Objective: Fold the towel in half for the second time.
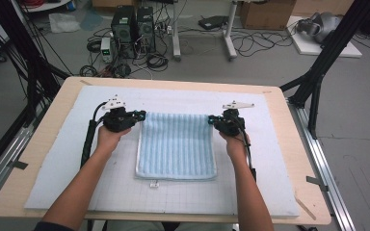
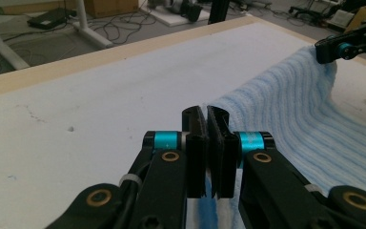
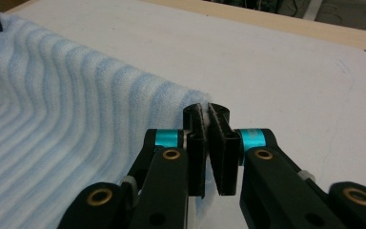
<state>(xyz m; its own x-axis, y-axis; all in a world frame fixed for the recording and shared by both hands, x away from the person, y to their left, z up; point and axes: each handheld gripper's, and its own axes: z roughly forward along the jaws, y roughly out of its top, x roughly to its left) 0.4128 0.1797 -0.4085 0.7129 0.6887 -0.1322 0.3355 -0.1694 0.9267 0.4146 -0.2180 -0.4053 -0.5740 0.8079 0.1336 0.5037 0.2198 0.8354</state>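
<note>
My left claw (image 1: 141, 114) is clamped on the far left corner of the blue striped towel (image 1: 176, 147), and my right claw (image 1: 211, 118) pinches the far right corner the same way, cloth caught between the pads in both gripper views. I judge the grasp done and the fold barely begun: the far edge is lifted off the white mat (image 1: 53, 168), while the near edge lies flat at centre frame. Carrying that edge toward the bottom of the frame is left.
</note>
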